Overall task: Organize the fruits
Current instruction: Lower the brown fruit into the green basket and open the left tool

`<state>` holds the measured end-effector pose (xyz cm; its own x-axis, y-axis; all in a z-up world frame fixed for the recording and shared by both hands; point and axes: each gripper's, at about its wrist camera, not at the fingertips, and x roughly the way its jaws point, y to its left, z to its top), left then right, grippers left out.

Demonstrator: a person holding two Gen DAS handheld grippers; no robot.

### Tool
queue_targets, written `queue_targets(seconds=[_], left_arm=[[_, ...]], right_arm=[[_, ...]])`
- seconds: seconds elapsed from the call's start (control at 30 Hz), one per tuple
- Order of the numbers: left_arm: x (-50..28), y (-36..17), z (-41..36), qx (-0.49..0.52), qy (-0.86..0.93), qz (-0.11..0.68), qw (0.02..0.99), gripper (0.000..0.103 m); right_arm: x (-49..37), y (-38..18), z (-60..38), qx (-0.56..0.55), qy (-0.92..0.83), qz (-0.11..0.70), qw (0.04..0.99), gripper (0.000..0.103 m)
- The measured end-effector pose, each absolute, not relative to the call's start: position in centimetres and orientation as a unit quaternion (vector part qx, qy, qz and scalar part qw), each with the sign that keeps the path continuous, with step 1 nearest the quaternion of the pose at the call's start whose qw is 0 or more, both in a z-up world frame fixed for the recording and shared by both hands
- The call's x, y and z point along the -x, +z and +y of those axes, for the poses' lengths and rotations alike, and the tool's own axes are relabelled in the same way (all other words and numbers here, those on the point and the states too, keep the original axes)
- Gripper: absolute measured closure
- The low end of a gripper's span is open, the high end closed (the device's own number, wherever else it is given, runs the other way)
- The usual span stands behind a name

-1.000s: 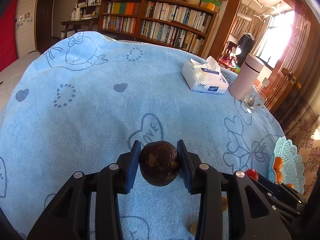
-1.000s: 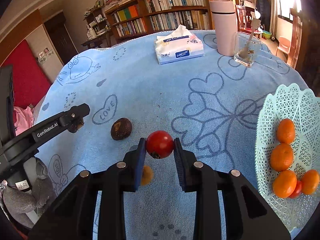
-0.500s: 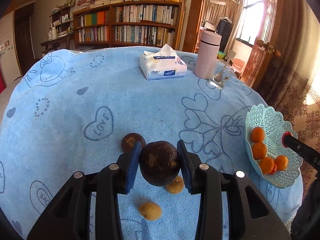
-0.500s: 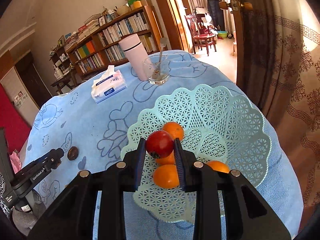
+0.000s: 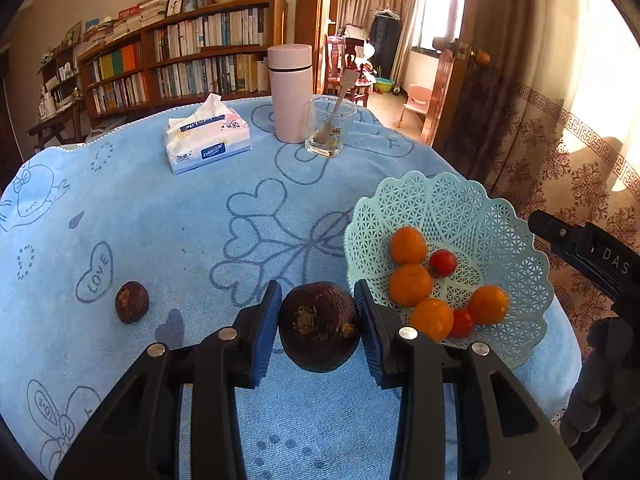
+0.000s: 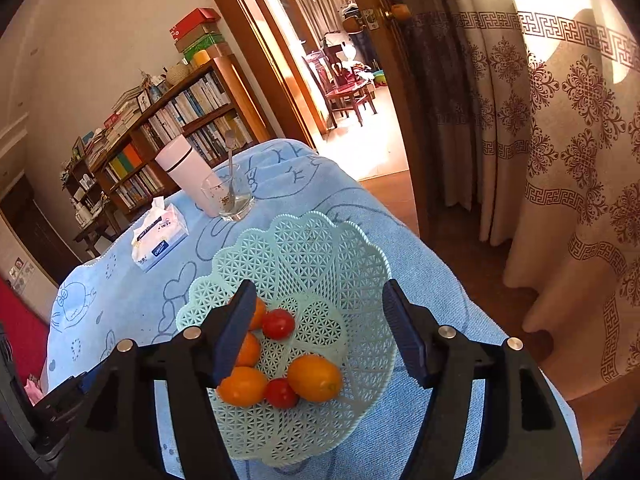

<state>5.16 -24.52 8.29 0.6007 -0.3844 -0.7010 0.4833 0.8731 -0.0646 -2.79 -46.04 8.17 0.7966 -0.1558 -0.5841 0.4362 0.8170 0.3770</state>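
**Above the lattice basket: one fruit let go, one on its way**

Over the pale green lattice basket [image 6: 320,248] the right tool [image 6: 316,328] stands with its jaws well apart and nothing between them; they have just been opening, and a cherry tomato [image 6: 278,323] lies in the bowl below them, beside the kumquats [image 6: 314,377] and a second tomato [image 6: 281,393]. The left tool [image 5: 318,330] is closed on a dark brown round fruit [image 5: 318,326], likely a passion fruit, its blue pads pressing the two sides at the widest part, above the blue towel on the desk [image 5: 168,208] just beside the basket's near rim. A second dark fruit [image 5: 132,302] rests on the towel well to the left.

The held fruit looks firm-shelled, dull and a little wrinkled, so it should grip well without slipping and bear moderate squeeze; it is probably light. Holding across the middle, as now, seems the sound choice. The tomatoes are thin-skinned and soft, so the dark fruit is best set down on bare lattice rather than dropped onto them, and being round it may roll toward the bowl's low centre
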Motion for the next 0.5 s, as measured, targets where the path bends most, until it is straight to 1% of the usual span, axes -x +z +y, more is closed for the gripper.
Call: queue_targets(seconds=[0.07, 0.17, 0.33, 0.37, 0.4, 0.47, 0.5], left_arm=[[-5.1, 8.4, -26.0, -0.069, -0.257, 0.378, 0.887, 0.065], [-5.0, 8.6, -27.9, -0.075, -0.281, 0.381, 0.878, 0.065], [-5.1, 8.6, -30.5, -0.070, -0.320, 0.390, 0.860, 0.065], [-5.1, 8.6, -30.9, -0.067, -0.327, 0.392, 0.857, 0.060], [-5.1, 8.6, -31.1, -0.064, -0.332, 0.394, 0.855, 0.047], [-5.1, 8.9, -31.0, -0.052, -0.337, 0.390, 0.855, 0.032], [-5.0, 9.1, -30.8, -0.048, -0.336, 0.385, 0.858, 0.030]], right_arm=[[3.1, 8.3, -46.5, -0.260, -0.173, 0.271, 0.910, 0.031], [3.7, 8.4, -47.5, -0.276, -0.181, 0.268, 0.905, 0.029], [4.5, 8.6, -48.7, -0.298, -0.191, 0.260, 0.898, 0.028], [4.6, 8.7, -48.8, -0.300, -0.192, 0.258, 0.898, 0.028], [4.6, 8.8, -48.8, -0.300, -0.191, 0.257, 0.898, 0.028], [4.7, 8.9, -48.7, -0.301, -0.189, 0.255, 0.899, 0.027], [4.7, 9.0, -48.7, -0.301, -0.188, 0.255, 0.900, 0.027]])
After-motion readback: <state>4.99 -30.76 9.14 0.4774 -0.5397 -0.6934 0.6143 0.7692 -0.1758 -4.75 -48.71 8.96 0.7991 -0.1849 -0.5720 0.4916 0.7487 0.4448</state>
